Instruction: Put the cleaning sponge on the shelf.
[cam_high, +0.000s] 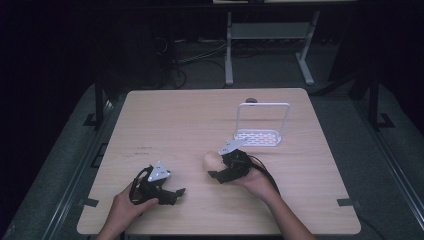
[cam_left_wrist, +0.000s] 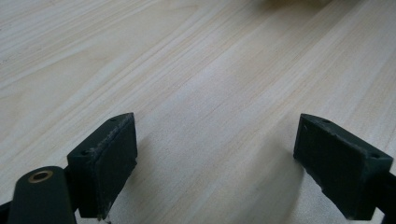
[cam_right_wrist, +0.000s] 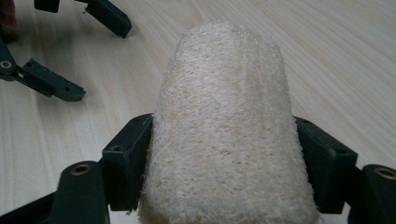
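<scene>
My left gripper (cam_high: 172, 192) rests low on the table (cam_high: 165, 120) near its front edge, jaws apart with only bare wood between them. My right gripper (cam_high: 216, 169) sits right of it near the middle, jaws clamped on both sides of the loofah (cam_right_wrist: 224, 126), which points toward the left gripper. A white rack (cam_high: 262, 125) stands just behind the right gripper, apart from it.

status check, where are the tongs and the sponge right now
Right tongs shut on loofah sponge. Left tongs open, nothing between them, low over table. White rack behind, clear.
</scene>
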